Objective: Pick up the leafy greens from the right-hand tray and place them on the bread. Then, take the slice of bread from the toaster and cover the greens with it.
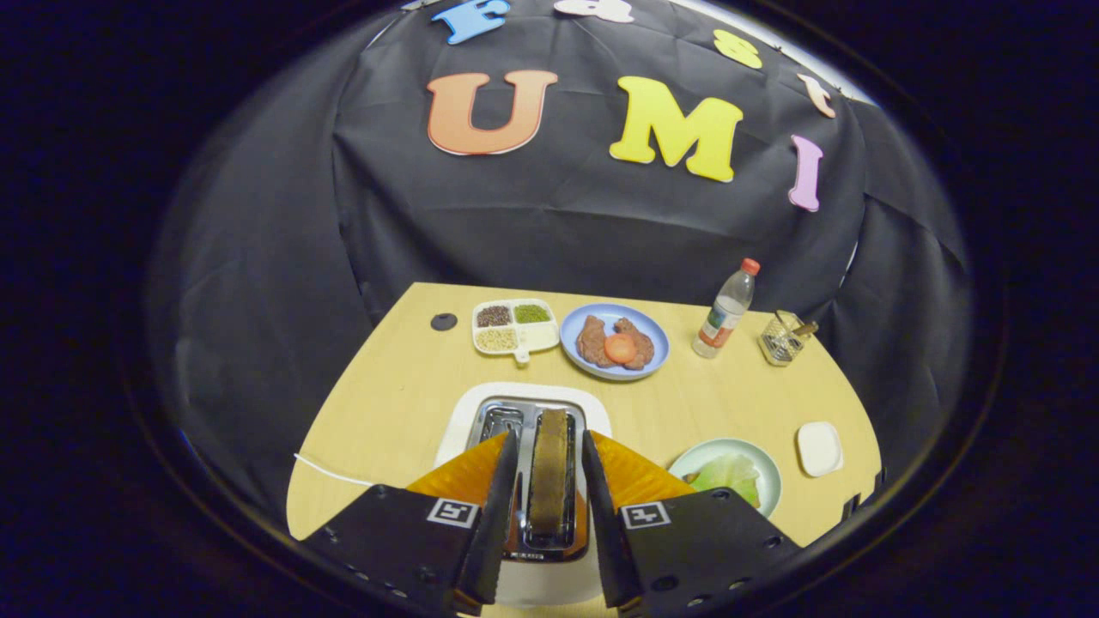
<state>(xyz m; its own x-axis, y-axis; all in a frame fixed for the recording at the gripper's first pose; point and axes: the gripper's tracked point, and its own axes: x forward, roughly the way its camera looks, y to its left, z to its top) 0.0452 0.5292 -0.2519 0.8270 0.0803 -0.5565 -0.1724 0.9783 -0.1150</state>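
While bread (549,463) stands in toaster (524,429) slot, gripper (549,459) held above toaster, fingers part-open either side of slice, nothing gripped. Greens (730,474) seen on plate (767,468) right of toaster. Risk judged: off-centre closing, slice jammed against slot, toaster dragged.

Toaster (525,481): on the worktop (386,403), between the fingers (494,515), holding the bread slice (549,472).
Beyond toaster: divided tray (515,328), meat plate (615,341) just right of it.
Right of toaster: greens plate (728,476).
Farther right, behind: bottle (726,311), glass (783,337).
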